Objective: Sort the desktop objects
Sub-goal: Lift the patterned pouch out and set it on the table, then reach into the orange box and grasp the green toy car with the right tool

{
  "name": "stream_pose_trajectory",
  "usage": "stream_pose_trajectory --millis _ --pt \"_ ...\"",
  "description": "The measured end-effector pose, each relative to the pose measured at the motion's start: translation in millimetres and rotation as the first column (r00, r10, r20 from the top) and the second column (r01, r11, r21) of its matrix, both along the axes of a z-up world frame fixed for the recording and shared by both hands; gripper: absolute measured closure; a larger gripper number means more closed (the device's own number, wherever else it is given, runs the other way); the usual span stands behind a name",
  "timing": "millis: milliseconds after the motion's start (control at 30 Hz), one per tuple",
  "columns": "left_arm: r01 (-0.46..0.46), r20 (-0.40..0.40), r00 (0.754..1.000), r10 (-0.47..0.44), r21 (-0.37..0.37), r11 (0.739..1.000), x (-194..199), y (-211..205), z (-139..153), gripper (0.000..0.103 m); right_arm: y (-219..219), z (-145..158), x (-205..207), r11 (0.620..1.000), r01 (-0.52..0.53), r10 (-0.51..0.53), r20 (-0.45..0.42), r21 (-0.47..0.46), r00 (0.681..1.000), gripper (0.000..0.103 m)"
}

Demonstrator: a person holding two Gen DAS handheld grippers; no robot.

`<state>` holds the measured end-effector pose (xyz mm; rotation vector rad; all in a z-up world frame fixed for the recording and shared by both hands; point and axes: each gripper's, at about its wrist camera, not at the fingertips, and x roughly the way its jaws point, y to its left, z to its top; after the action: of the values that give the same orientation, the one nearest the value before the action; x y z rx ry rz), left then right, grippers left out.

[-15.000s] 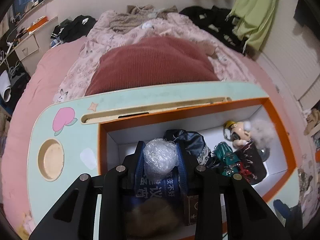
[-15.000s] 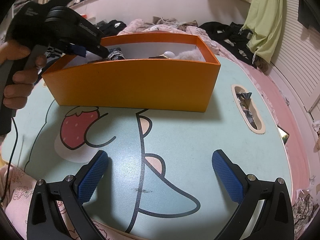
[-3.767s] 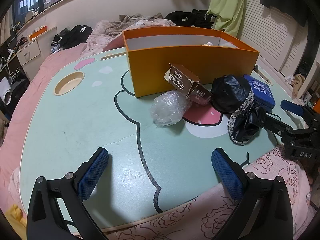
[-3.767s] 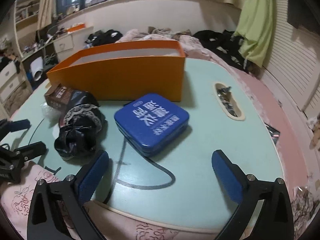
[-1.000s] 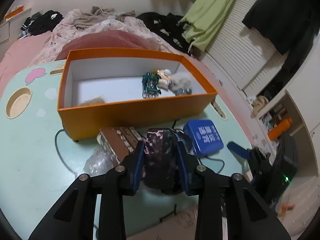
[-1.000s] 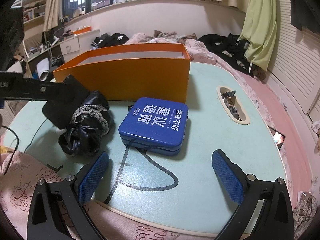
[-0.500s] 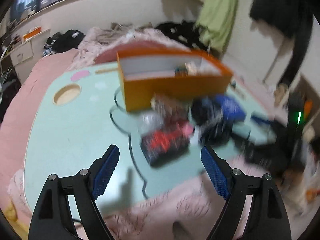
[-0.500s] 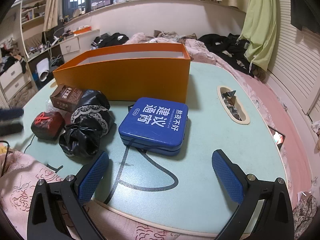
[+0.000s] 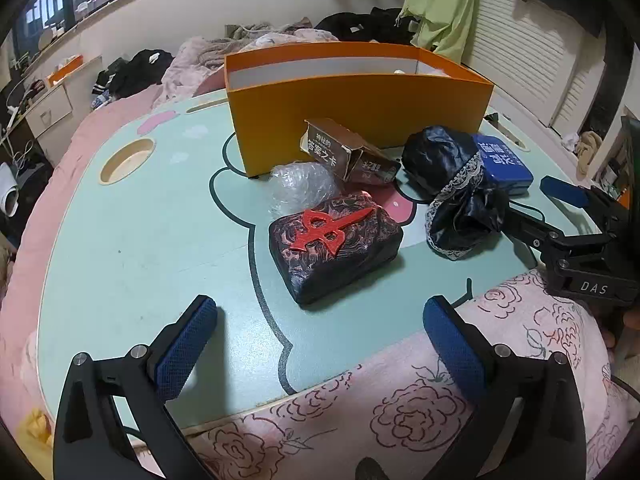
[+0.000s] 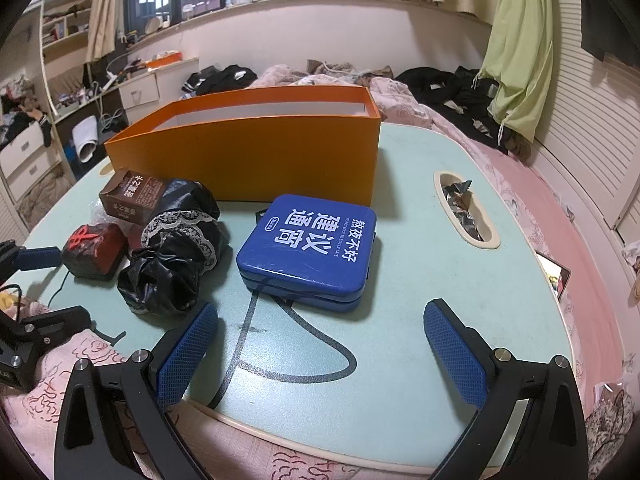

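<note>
An orange box stands on the mint lap table; it also shows in the right wrist view. In front of it lie a dark pouch with a red emblem, a clear plastic ball, a brown carton, a black lace-trimmed bag and a blue tin. The right wrist view shows the blue tin, the black bag, the pouch and the carton. My left gripper is open and empty, near the table's front edge. My right gripper is open and empty before the tin.
A pink floral blanket lies under the table's front edge. A round cup hole is at the table's left and an oval slot with wrappers at its right. Bedding and clothes lie behind.
My left gripper has set the dark pouch down on the table, opened and drawn back to the front edge. The right gripper has not moved.
</note>
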<state>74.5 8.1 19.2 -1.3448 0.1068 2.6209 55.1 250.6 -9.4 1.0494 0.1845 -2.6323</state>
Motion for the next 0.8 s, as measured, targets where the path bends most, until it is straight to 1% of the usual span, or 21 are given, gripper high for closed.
stream_pose_trajectory --millis 467,533,567,667,733,800 --pt "-0.002 -0.007 1.0 0.002 0.004 1.0 0.4 -1.4 -1.9 0.0 1.7 0.3 0.8 1.0 0.001 -0.001 -0.001 -0.003 1.0 0.0" --pt "-0.002 -0.007 1.0 0.002 0.005 1.0 0.5 -1.5 -2.0 0.0 4.2 1.6 1.8 1.0 0.001 -0.001 -0.003 -0.021 1.0 0.0" --pt "-0.002 -0.007 1.0 0.002 0.007 1.0 0.1 -1.3 -2.2 0.0 7.7 4.5 2.6 0.999 -0.002 0.002 -0.005 -0.049 1.0 0.0" --pt "-0.002 -0.007 1.0 0.002 0.007 1.0 -1.0 -0.7 -2.4 0.0 17.8 23.8 5.6 0.993 -0.015 0.012 -0.034 -0.114 0.999 0.0" --pt "-0.003 -0.005 1.0 0.003 0.007 1.0 -1.1 -1.0 -2.7 0.0 21.6 48.2 2.0 0.987 -0.034 0.025 -0.059 -0.157 0.998 0.002" --pt "-0.005 -0.005 1.0 0.005 0.006 1.0 -0.9 -0.6 -2.5 0.0 21.2 79.4 -11.9 0.978 -0.052 0.038 -0.072 -0.202 0.997 0.007"
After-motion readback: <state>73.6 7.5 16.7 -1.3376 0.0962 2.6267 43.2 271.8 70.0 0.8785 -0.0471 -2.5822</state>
